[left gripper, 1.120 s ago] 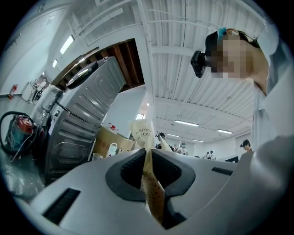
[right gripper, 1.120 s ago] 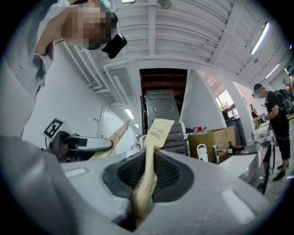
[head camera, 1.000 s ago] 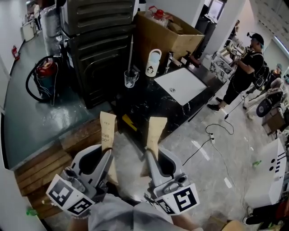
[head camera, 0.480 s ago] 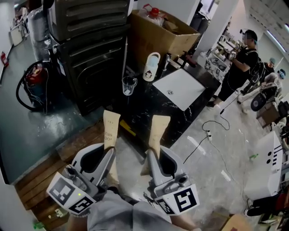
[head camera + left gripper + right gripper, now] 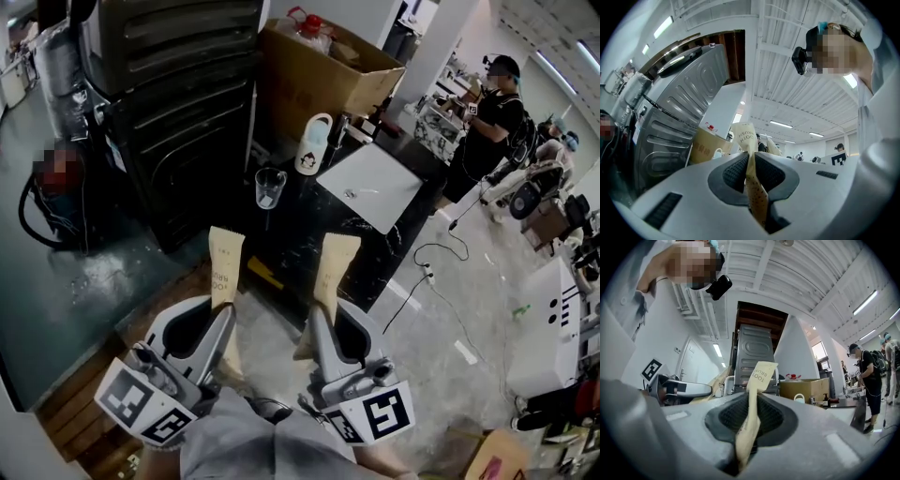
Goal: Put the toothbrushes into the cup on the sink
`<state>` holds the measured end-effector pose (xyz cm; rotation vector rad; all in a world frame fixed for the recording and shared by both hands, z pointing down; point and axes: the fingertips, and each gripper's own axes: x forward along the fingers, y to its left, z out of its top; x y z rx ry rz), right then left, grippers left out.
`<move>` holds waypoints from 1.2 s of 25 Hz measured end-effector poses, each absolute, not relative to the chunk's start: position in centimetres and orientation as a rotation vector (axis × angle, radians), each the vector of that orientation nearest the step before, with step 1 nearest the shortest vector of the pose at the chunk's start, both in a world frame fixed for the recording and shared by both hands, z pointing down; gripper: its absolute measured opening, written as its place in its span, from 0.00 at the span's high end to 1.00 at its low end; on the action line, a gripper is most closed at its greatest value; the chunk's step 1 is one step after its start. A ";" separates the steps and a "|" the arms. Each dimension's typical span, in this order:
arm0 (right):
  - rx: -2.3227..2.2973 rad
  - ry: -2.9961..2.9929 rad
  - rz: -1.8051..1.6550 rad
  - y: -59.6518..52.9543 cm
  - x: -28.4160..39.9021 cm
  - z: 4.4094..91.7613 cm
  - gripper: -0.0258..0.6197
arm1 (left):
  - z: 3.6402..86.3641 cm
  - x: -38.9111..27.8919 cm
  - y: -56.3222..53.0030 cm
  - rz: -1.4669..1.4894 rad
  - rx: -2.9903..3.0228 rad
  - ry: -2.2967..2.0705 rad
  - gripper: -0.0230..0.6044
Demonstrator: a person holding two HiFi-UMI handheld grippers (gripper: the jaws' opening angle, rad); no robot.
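Since prev. frame, counter has drawn nearer in head view: cup now sits lower in frame and closer to both packet tips. Cup is not reached yet. Grips unchanged.

Tool state:
- Left gripper: jaws nearly together, pads clamped on left toothbrush packet. Packet's lower part is pinched and its printed end stands out ahead.
- Right gripper: same, narrow gap, pads pressing on right toothbrush packet.

Location: both packets in hand, well apart from cup. Cup stands upright on dark counter, left of white sink, near a white jug.

Handling (judgement): paper sleeves look light and thin. Sleeve creases at the pads, so it's prob. soft w/ a stiffer brush inside. Low slip risk, but a long free end may wag. Present hold at the lower end seems right, as it leaves the top free to enter the cup. Cup looks like clear glass, light, and could tip if knocked.
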<state>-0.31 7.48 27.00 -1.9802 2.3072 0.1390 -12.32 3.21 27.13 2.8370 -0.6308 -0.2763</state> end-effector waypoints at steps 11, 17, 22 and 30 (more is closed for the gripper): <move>-2.039 2.262 0.159 5.6 -1.3 26.8 0.89 | 27.1 -13.8 1.0 -0.279 2.849 -0.581 0.90; -2.049 2.260 0.162 4.6 -0.9 26.9 0.89 | 27.5 -13.7 0.1 -0.273 2.842 -0.583 0.90; -2.041 2.277 0.180 3.2 -0.1 26.9 0.89 | 27.5 -13.3 -1.2 -0.279 2.837 -0.617 0.90; -1.980 2.323 0.171 -0.3 2.7 27.1 0.89 | 27.5 -10.7 -4.0 -0.284 2.825 -0.685 0.90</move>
